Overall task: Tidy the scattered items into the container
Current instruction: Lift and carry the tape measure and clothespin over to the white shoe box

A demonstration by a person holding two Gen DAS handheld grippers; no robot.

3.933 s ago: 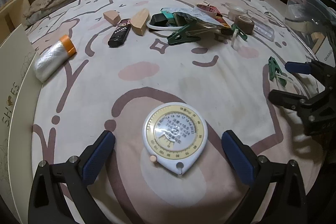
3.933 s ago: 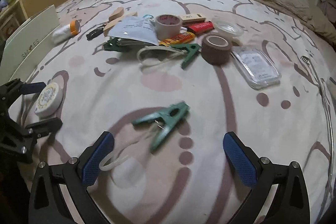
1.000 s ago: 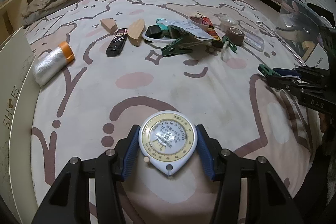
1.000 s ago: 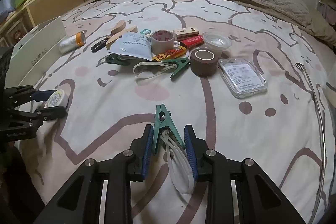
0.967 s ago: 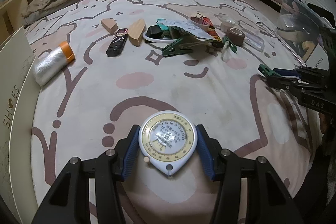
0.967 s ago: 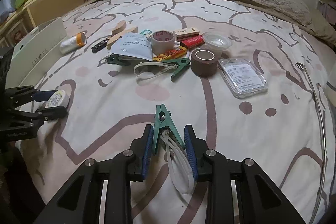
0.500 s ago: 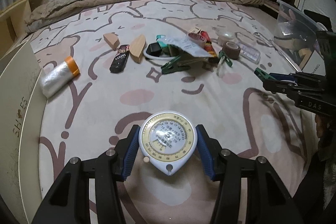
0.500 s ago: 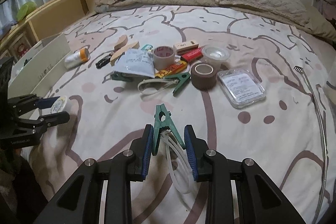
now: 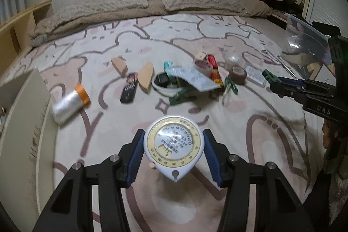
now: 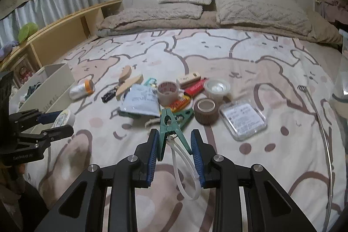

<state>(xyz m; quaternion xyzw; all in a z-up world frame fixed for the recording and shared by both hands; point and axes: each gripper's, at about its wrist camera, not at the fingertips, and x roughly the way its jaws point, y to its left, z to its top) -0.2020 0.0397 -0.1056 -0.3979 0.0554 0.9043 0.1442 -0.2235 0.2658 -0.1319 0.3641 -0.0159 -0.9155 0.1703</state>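
Note:
My left gripper [image 9: 173,148] is shut on a round white and yellow tape measure [image 9: 173,148], held above the patterned bedspread. In the right wrist view, my right gripper [image 10: 174,140] is shut on a green clothespin [image 10: 168,128] with a white loop [image 10: 184,175] hanging from it. A clear plastic container [image 9: 308,45] stands at the right edge of the bed. Scattered items lie mid-bed: wooden blocks [image 9: 146,77], a foil roll with an orange cap [image 9: 68,101], tape rolls [image 10: 167,90], a paper pouch [image 10: 141,101] and another green clothespin [image 9: 182,97]. The right gripper also shows in the left wrist view [image 9: 274,82].
A white box [image 10: 49,84] stands at the bed's left side, beside a wooden shelf [image 10: 65,36]. Pillows and a folded blanket [image 10: 156,14] lie at the head. A clear flat case [image 10: 243,119] and a thin wire [image 10: 322,127] lie to the right.
Both grippers have risen off the bedspread with the tape measure and the clothespin in them, and both views now tilt up to show the wall and pillows.

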